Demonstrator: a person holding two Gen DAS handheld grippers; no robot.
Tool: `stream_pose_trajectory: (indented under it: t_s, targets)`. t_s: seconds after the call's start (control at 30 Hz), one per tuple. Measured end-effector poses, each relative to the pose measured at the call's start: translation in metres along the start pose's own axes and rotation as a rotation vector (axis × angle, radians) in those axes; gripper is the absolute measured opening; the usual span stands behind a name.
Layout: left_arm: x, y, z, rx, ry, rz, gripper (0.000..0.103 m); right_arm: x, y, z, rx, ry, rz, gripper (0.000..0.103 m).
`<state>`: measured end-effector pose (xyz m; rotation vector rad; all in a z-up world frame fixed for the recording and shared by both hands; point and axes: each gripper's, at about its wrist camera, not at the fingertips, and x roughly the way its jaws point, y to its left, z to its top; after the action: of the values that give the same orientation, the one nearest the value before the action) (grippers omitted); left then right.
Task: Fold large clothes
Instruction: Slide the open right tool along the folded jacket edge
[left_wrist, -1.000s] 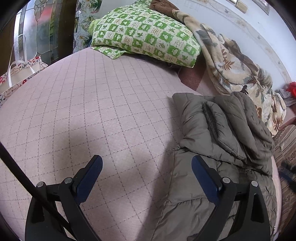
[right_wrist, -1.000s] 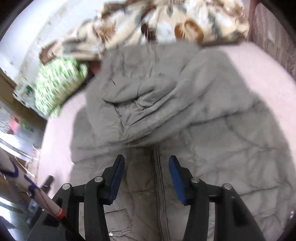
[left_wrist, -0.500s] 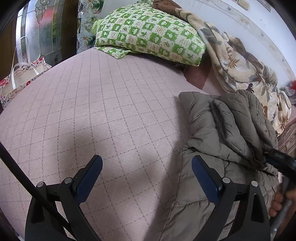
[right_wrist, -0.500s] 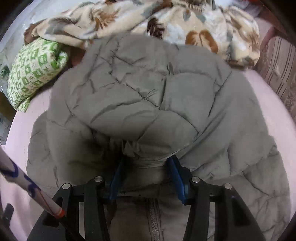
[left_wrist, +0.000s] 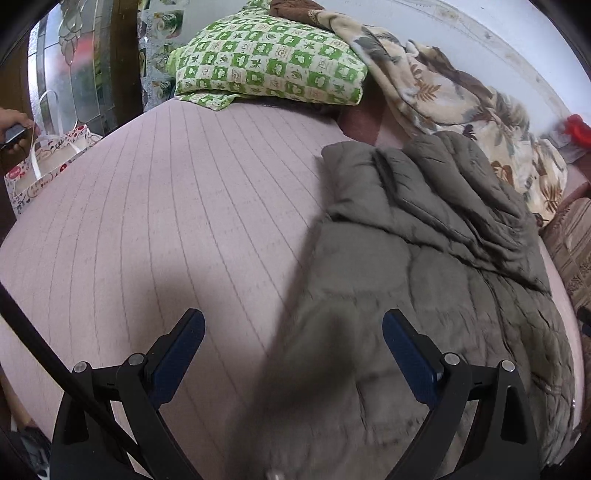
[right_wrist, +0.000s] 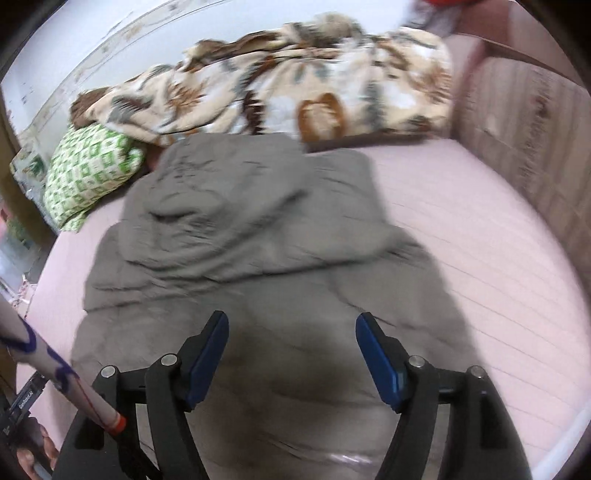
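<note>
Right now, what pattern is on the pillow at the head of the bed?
Green-and-white checks with small motifs on the pillow, clearest from the left wrist.

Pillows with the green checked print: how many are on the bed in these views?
1. The green checked pillow lies at the far end of the pink bed, beside the floral blanket, beyond the grey padded coat. More pillows could be hidden under the blanket.

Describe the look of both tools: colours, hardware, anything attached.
Left tool and right tool match: matte black angular linkage arms, silver pivot bolts, flat dark-blue finger pads. A black rod crosses the left view's corner; a white tube with blue scribbles and an orange band crosses the right's.
</note>
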<state>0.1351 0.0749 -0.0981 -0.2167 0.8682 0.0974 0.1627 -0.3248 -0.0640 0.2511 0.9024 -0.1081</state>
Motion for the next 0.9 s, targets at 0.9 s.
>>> stream_pose_trajectory:
  t_s: [0.9]
  targets:
    - [0.005,0.043,-0.052,-0.150,0.126,-0.123,0.097,0.002,-0.185,-0.096,0.356,0.067,0.072,0.086]
